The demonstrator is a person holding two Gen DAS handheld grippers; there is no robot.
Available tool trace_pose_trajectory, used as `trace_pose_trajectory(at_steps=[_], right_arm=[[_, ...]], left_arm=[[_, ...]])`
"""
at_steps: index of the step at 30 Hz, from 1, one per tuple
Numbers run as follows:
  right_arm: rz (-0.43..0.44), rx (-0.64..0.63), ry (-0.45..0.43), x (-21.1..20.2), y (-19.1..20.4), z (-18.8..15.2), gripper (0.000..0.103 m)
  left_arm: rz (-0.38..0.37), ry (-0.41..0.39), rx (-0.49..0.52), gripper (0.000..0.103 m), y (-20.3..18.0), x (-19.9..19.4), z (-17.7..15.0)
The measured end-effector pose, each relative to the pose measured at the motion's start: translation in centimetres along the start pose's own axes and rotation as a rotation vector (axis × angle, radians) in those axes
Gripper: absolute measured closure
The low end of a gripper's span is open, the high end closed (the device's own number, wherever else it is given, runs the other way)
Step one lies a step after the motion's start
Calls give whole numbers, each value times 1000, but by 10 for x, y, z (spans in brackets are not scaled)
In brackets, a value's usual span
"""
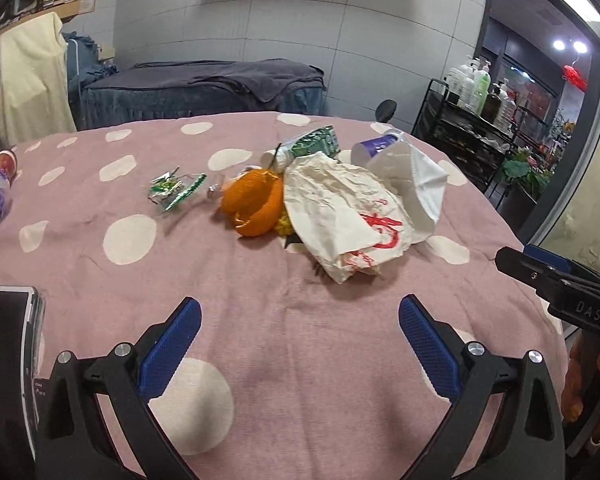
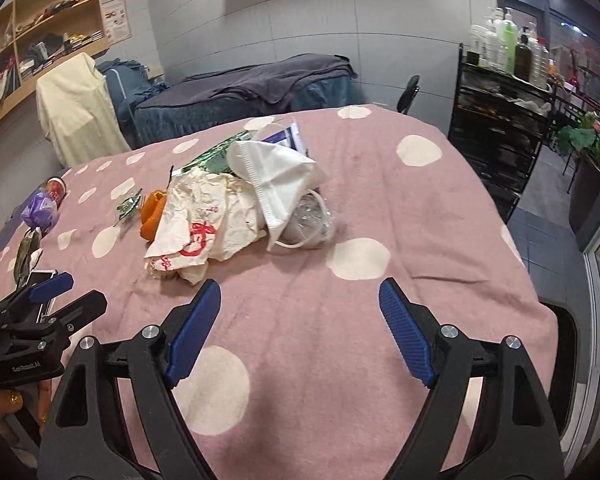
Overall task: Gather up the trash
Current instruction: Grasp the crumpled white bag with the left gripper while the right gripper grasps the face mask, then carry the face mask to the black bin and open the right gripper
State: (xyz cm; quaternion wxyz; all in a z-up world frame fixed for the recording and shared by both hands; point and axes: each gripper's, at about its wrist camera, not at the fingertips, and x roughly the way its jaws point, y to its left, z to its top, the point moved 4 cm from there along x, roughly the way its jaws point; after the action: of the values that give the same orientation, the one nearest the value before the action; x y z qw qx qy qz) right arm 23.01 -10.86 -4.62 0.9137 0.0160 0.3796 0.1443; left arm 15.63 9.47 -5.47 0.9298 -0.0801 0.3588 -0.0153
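A heap of trash lies mid-bed on the pink dotted blanket (image 1: 260, 340): a crumpled paper bag with red print (image 1: 340, 212) (image 2: 196, 224), orange peel (image 1: 256, 204) (image 2: 152, 212), a white face mask (image 1: 412, 184) (image 2: 276, 176), a green wrapper (image 1: 176, 190) (image 2: 129, 205), a green packet (image 1: 316, 142) and a purple-white cup (image 1: 374, 148). A clear plastic piece (image 2: 312, 220) sits under the mask. My left gripper (image 1: 300, 318) stands open, short of the heap, nothing between its fingers. My right gripper (image 2: 300, 304) is open too, near the bag's front edge.
A phone (image 1: 8, 320) (image 2: 40, 278) lies at the blanket's left edge, with a purple bag (image 2: 40, 208) and a red-lidded can (image 2: 56, 188) farther back. A black trolley of bottles (image 2: 500, 120) stands right of the bed. A dark blue bed (image 1: 204, 88) lies behind.
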Motion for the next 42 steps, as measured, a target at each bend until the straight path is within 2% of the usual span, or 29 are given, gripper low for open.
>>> trace_pose_trajectory(at_steps=[5,10,15,17,18,20,23,27,29,33,34,37,42], right_arm=[[15,-53,39,35,21,23,22],[-32,-44,59,70,19,43,23],[-52,8,87,97,7,59,39],[-39,26,100,103,4,61,59],[-30,35,96,103,3,62,60],[-30,33,80,99,2,63,70],[-43,21,33,87,2,65,78],[-61,-8,-34,67,4,69,82],[-65,-14,-64,56,4,70,82],[-53,2,-98,36,0,68,82],[-54,5,-104,32,-1,66,82],[-48,20,-119,19,-5,59,82],[-39,45,-138,2,-13,46,82]], left_arm=[[8,3,-36,6,18,1,6],[-17,13,-37,6,20,8,11],[-53,24,-19,6,13,17,15],[-68,33,-10,6,7,23,16],[-72,37,0,6,4,25,17],[-77,41,22,6,-3,30,18],[-83,49,69,6,-16,40,21],[-84,72,141,7,-36,57,24],[-84,94,173,13,-45,67,24],[-63,126,205,38,-53,87,24],[-64,131,203,48,-52,89,24],[-95,108,160,62,-49,82,25],[-146,63,115,73,-43,62,28]])
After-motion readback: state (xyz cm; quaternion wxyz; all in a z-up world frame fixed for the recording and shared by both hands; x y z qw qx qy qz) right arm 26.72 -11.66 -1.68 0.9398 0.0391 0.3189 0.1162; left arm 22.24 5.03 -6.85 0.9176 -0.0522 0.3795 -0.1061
